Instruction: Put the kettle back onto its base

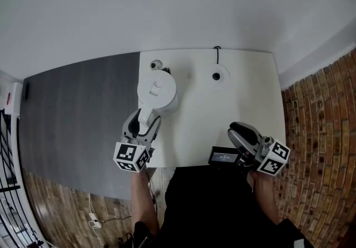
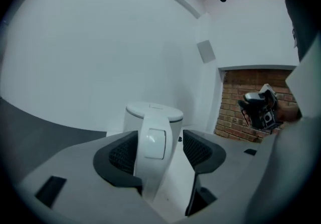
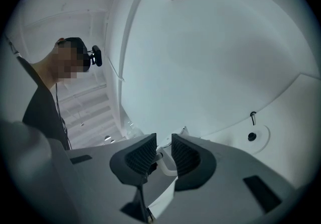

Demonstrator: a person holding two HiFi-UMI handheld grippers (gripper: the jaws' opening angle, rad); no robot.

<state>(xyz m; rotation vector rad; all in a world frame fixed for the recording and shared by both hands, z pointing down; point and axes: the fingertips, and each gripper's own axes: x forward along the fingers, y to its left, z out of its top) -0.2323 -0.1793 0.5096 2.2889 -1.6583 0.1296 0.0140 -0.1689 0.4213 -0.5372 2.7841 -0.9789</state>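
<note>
A white kettle (image 1: 157, 91) stands on the left part of the white table (image 1: 245, 97). Its round white base (image 1: 216, 76) with a dark centre lies apart from it, at the back centre, and also shows in the right gripper view (image 3: 252, 136). My left gripper (image 1: 144, 122) is at the kettle's near side. In the left gripper view the kettle's handle (image 2: 152, 142) stands between the wide-open jaws of the left gripper (image 2: 159, 150), with a gap on its right side. My right gripper (image 1: 232, 130) hovers at the table's front right, and its jaws (image 3: 164, 152) are a narrow gap apart with nothing held.
A small black device (image 1: 224, 157) lies at the table's front edge beside the right gripper. A small round object (image 1: 156, 65) sits behind the kettle. The base's cord (image 1: 217, 49) runs off the back edge. Brick flooring (image 1: 317, 130) lies right of the table.
</note>
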